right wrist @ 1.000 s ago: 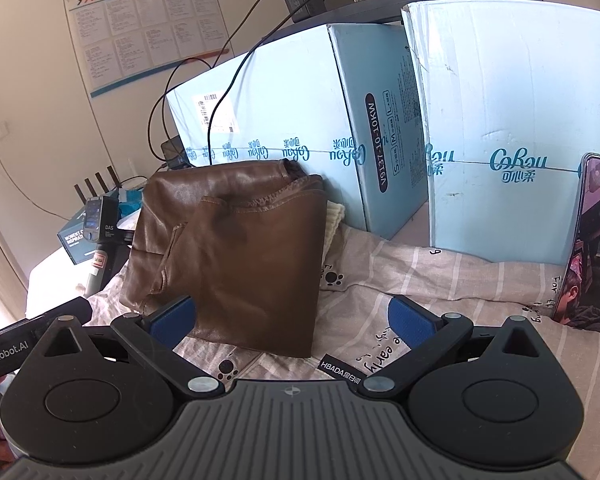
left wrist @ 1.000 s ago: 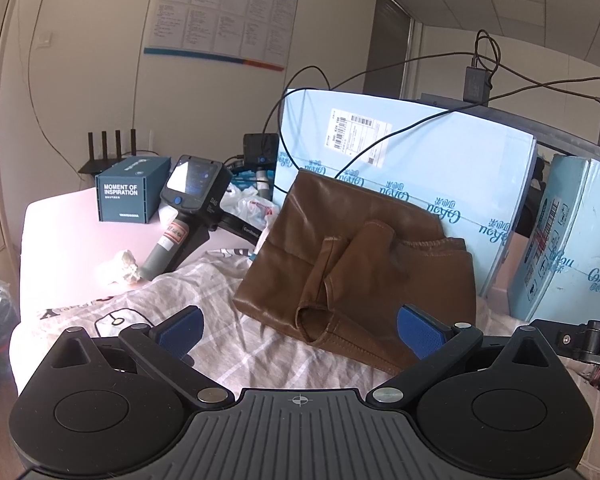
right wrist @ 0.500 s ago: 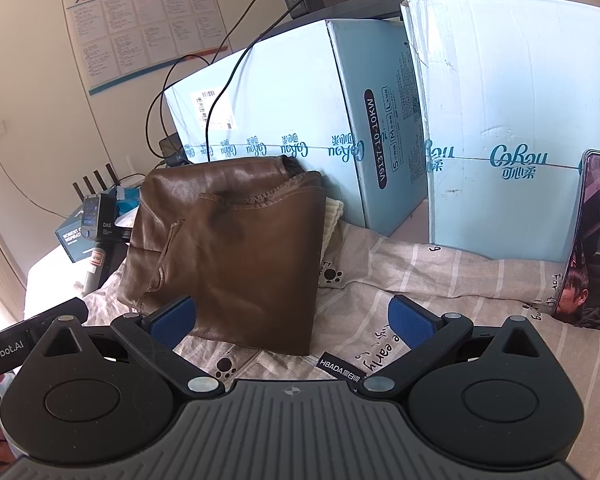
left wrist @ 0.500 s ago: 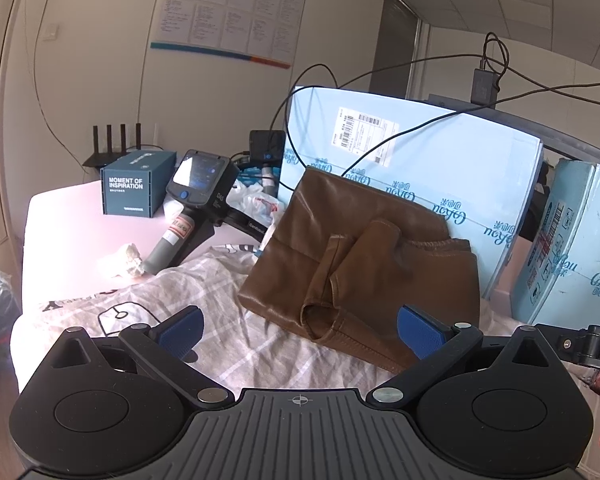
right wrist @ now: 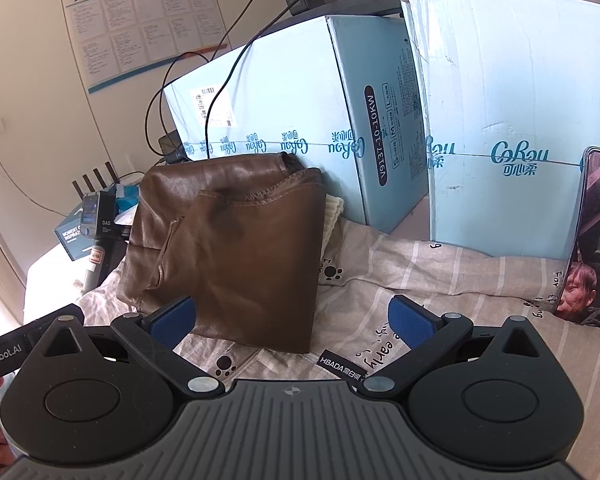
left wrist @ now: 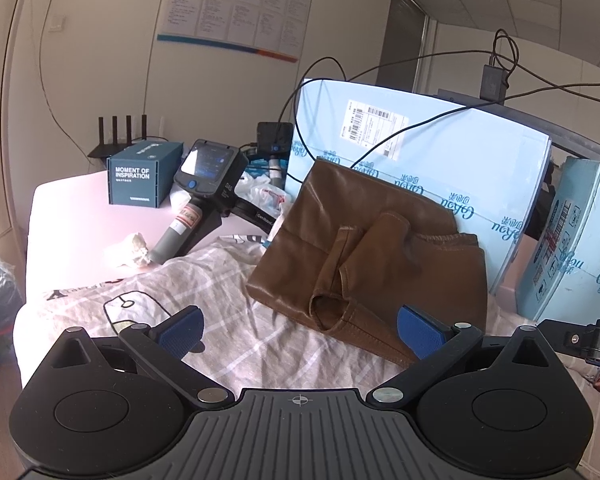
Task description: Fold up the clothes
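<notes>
While I hover: both jaws apart, empty
Done: brown garment [left wrist: 380,252] folded, at twelve o'clock
Left: I judge nothing visible

Daylight fell across a pale wall [left wrist: 100,60] carrying a printed chart [left wrist: 236,4] with a blue border. A ceiling [left wrist: 520,4] of light panels ran above a dark doorway [left wrist: 404,40]. A white table [left wrist: 72,220] held a teal box [left wrist: 144,180], a router [left wrist: 116,136] behind it, and a scanner [left wrist: 204,192] beside it. Two big light-blue cartons [right wrist: 292,120] stood side by side along the back, cables [left wrist: 420,60] draped over them. A phone [right wrist: 596,236] leaned upright against the right carton.
</notes>
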`<control>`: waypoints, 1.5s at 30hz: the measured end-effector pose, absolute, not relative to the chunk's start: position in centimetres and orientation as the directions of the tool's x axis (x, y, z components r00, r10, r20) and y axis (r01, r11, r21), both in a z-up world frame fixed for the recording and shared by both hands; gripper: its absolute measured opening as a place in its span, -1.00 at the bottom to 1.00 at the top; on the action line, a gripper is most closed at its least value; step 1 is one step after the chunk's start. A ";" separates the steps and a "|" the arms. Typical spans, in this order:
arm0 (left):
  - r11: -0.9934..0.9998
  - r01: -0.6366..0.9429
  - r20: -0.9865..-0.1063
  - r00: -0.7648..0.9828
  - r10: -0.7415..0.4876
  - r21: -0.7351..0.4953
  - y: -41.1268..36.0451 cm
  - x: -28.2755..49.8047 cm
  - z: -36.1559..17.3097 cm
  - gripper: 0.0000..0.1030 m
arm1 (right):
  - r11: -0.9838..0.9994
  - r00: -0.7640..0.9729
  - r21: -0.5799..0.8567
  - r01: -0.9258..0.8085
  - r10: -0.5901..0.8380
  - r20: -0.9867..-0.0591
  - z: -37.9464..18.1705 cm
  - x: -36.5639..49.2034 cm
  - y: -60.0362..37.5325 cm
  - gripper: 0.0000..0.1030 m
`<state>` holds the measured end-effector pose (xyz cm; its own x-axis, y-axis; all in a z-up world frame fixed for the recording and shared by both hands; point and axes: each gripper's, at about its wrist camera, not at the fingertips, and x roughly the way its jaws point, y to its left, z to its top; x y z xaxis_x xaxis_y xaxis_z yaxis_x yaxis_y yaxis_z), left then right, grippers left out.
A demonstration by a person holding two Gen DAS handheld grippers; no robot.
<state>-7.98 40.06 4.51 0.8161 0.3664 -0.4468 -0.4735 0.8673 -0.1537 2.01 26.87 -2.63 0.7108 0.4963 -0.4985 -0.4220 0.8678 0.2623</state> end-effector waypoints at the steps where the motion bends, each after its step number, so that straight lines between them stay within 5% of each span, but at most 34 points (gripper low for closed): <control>1: 0.869 -0.471 -0.446 0.817 0.365 -0.153 40.0 -8.0 4.5 1.00 | 0.868 0.711 0.262 -0.421 0.495 -0.499 -2.6 2.0 26.9 1.00; 45: 0.895 -0.424 -0.473 0.822 0.316 -0.139 39.3 -6.1 4.3 1.00 | 0.884 0.708 0.243 -0.399 0.465 -0.531 -3.2 2.6 27.0 1.00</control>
